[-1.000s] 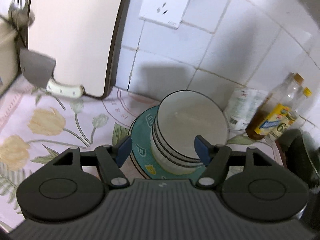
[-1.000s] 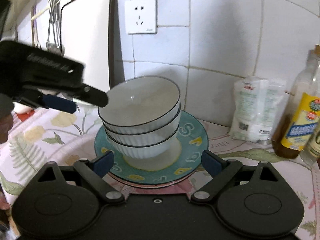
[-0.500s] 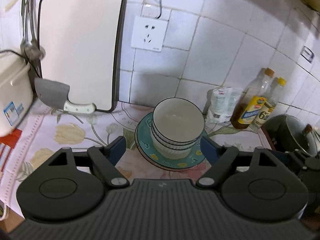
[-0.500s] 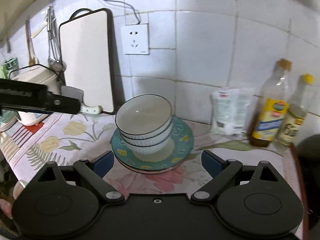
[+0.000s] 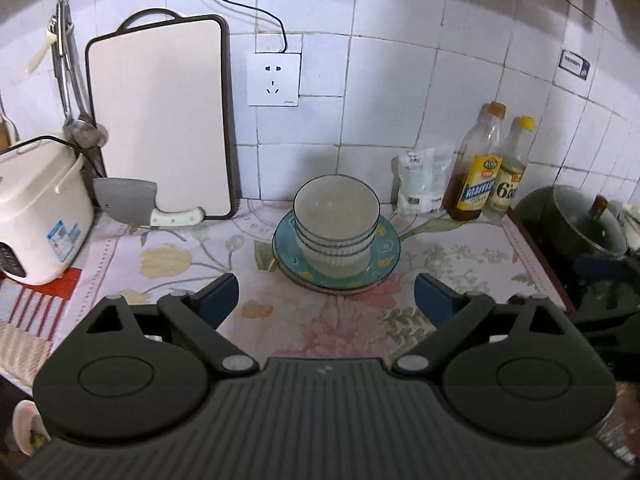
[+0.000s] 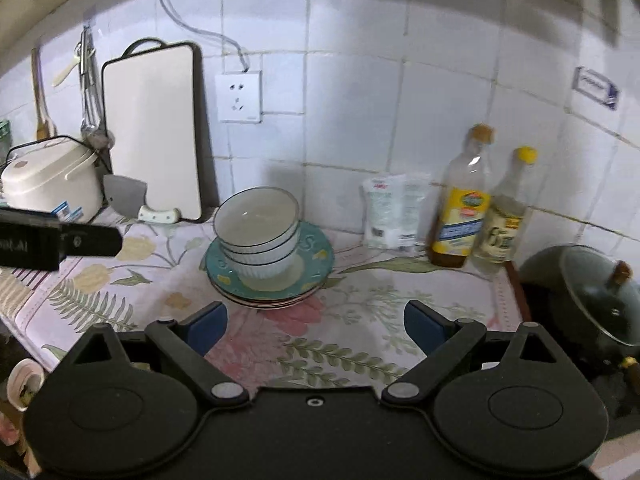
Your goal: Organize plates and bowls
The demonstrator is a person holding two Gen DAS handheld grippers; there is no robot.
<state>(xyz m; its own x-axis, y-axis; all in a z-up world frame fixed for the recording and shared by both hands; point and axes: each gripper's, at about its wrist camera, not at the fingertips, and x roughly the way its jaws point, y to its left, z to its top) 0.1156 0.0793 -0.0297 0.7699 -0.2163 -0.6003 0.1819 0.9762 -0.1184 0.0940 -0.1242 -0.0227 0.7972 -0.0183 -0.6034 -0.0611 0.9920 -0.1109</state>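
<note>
Three white bowls (image 5: 337,220) with dark rims sit nested on a teal plate (image 5: 386,254), which lies on more plates on the floral counter mat. The stack also shows in the right wrist view (image 6: 258,228), on the teal plate (image 6: 316,258). My left gripper (image 5: 326,298) is open and empty, held back from the stack over the mat. My right gripper (image 6: 316,322) is open and empty, also back from the stack. The left gripper's body (image 6: 56,242) shows at the left edge of the right wrist view.
A white cutting board (image 5: 160,120) leans on the tiled wall with a cleaver (image 5: 136,202) in front. A rice cooker (image 5: 38,208) stands left. A salt bag (image 5: 422,184) and two bottles (image 5: 478,168) stand right of the stack. A lidded pot (image 5: 580,224) sits far right.
Both grippers have pulled back and up from the bowl stack, which now looks smaller and farther. The bowls and plates have not moved.
</note>
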